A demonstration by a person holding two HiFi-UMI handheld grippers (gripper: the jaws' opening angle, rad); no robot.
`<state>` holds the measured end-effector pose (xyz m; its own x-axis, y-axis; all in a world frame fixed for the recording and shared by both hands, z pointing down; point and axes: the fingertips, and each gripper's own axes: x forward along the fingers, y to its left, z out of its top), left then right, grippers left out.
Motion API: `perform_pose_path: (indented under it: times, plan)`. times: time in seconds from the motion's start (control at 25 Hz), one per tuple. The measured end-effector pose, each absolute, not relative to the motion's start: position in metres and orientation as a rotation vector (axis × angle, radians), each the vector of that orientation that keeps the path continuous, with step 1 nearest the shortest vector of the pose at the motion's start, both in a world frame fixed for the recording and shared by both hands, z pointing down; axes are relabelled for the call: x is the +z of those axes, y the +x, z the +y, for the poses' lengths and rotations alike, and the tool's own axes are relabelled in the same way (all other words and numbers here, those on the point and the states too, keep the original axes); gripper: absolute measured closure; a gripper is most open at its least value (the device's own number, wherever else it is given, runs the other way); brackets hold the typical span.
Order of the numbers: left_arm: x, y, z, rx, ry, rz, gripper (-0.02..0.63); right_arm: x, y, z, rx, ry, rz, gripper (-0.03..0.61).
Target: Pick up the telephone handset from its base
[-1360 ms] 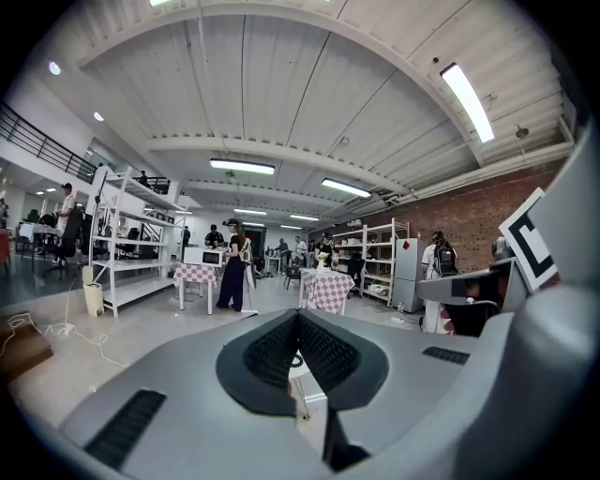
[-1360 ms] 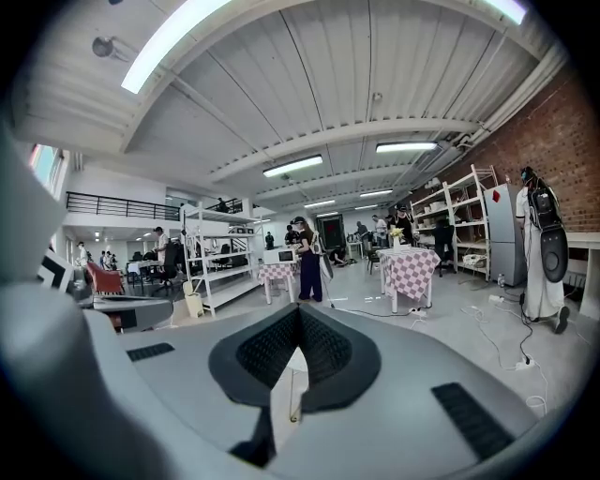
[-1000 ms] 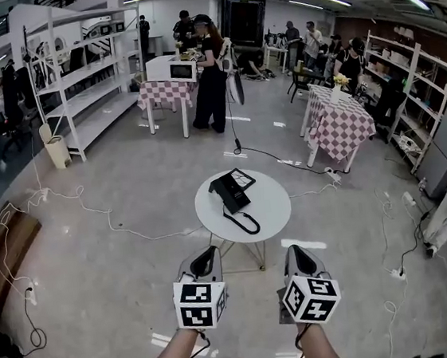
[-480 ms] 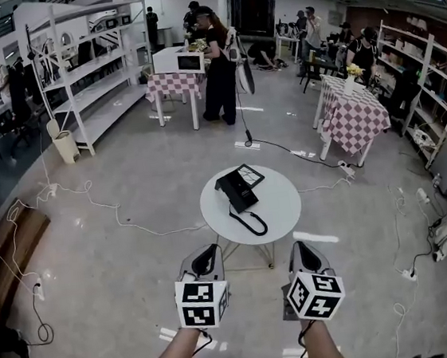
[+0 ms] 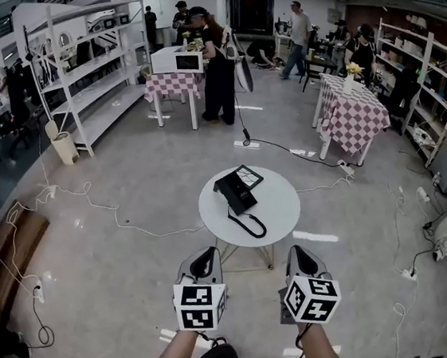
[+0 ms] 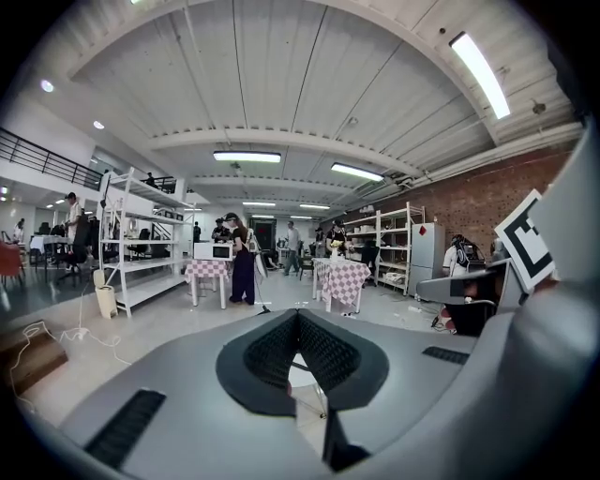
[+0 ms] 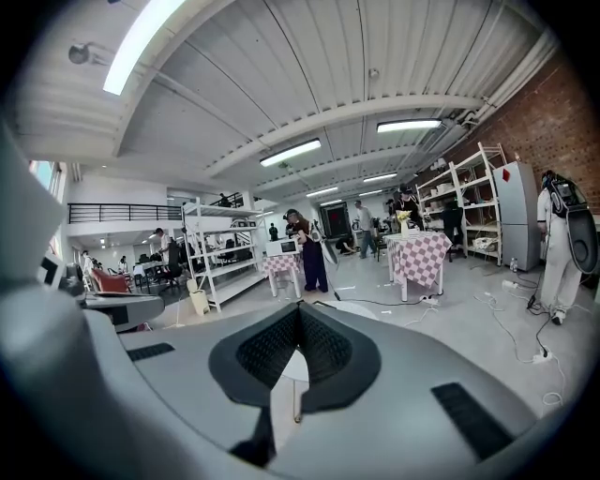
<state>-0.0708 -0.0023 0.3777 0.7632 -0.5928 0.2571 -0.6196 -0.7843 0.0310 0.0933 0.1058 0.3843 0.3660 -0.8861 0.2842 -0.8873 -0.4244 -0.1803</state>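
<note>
We hold left gripper (image 5: 206, 254), right gripper (image 5: 296, 252) side by side, jaws clenched empty, before black telephone handset (image 5: 231, 192) on round white bench (image 5: 279, 208).

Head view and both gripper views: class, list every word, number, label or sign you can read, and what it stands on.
No text is readable anywhere.
Cubes on left gripper and right gripper: square black-and-white markers, no letters.
Telephone base panel: too small to read.
Red diamond sign on the grey cabinet: blurred, nothing legible.
</note>
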Motion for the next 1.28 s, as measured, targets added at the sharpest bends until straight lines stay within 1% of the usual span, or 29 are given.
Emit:
perform_pose_path:
  times: [0.44, 0.92, 1.28]
  plan:
    - [0.378, -0.051, -0.014, 0.317, 2.847, -0.942, 0.598, 0.378, 0.107, 0.099, 0.472, 2.593, -1.652, 0.555]
    - [0.362, 0.006, -0.055, 0.227, 2.896, -0.897, 0.598, 0.359, 0.151, 0.056, 0.37, 2.613, -1.652, 0.557]
    - [0.36, 0.03, -0.092, 0.233, 2.867, -0.919, 0.598, 0.365, 0.181, 0.021, 0.423, 2.611, -1.647, 0.557]
